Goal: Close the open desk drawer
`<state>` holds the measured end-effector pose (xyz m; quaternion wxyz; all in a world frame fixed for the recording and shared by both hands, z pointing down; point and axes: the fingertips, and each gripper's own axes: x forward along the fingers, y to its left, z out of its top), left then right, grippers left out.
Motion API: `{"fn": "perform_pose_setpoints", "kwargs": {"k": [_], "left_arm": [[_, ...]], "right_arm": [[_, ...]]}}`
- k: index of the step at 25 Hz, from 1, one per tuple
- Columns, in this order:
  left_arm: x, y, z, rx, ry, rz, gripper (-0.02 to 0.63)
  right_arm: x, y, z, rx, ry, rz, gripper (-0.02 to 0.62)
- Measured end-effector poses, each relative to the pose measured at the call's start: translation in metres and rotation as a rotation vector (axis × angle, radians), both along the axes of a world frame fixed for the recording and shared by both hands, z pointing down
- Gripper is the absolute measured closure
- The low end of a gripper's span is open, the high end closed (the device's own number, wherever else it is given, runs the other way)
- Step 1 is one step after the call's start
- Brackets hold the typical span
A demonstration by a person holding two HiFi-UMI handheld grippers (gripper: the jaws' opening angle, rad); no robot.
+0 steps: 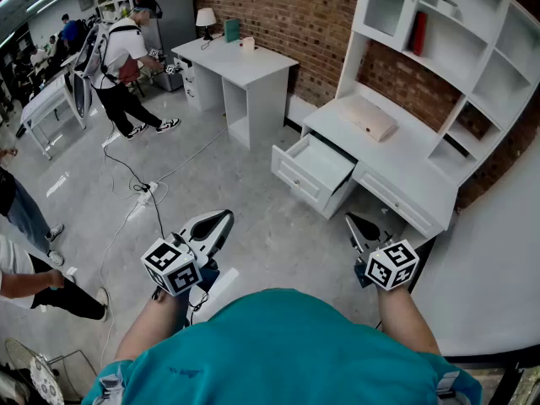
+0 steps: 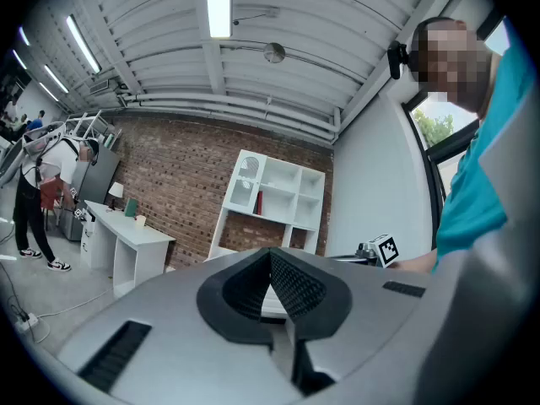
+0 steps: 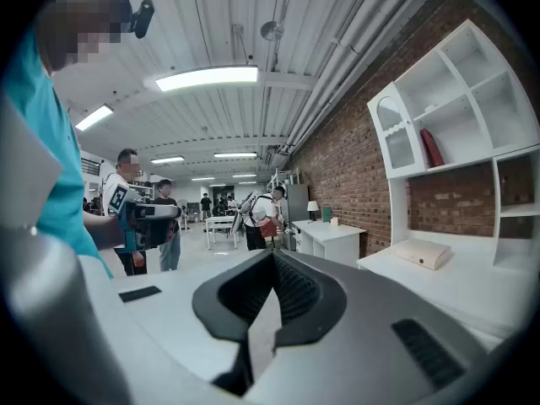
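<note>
The open drawer (image 1: 314, 169) belongs to the white desk (image 1: 396, 154) against the brick wall (image 1: 287, 7). It stands pulled out towards the near left, well apart from both grippers. Its front panel runs from far left to near right, so the closing travel is towards the far right, into the desk body. The left gripper (image 1: 224, 218) has its jaws drawn together on nothing, as has the right gripper (image 1: 353, 220). From either gripper the drawer lies farther off, between the two. The right gripper appears slightly nearer, though the steep head view makes this uncertain. It sits off the drawer's right side, whereas the left gripper faces the front panel more squarely.
</note>
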<state>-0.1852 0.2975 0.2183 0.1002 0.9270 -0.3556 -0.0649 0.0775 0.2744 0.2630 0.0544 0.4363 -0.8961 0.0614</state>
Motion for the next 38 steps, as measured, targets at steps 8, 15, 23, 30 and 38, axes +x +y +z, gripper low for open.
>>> {"fn": "perform_pose_setpoints", "kwargs": {"k": [8,15,23,30,38], "left_arm": [[-0.004,-0.003,0.003,0.008,-0.004,0.012,0.600],[-0.018,-0.003,0.001,0.004,0.005,0.037,0.600],[-0.069,-0.008,0.000,0.012,-0.001,0.059,0.600],[-0.120,-0.018,0.000,0.003,-0.004,0.093,0.600],[-0.129,-0.037,0.011,-0.015,-0.007,0.118,0.598]], "right_arm": [[-0.004,-0.004,0.001,-0.005,0.007,0.000,0.575],[-0.016,-0.005,-0.001,-0.021,-0.009,0.020,0.575],[-0.050,-0.013,-0.015,0.004,-0.034,0.074,0.574],[-0.090,-0.015,-0.020,0.010,-0.029,0.128,0.574],[-0.106,-0.028,-0.005,-0.012,-0.030,0.133,0.574]]}}
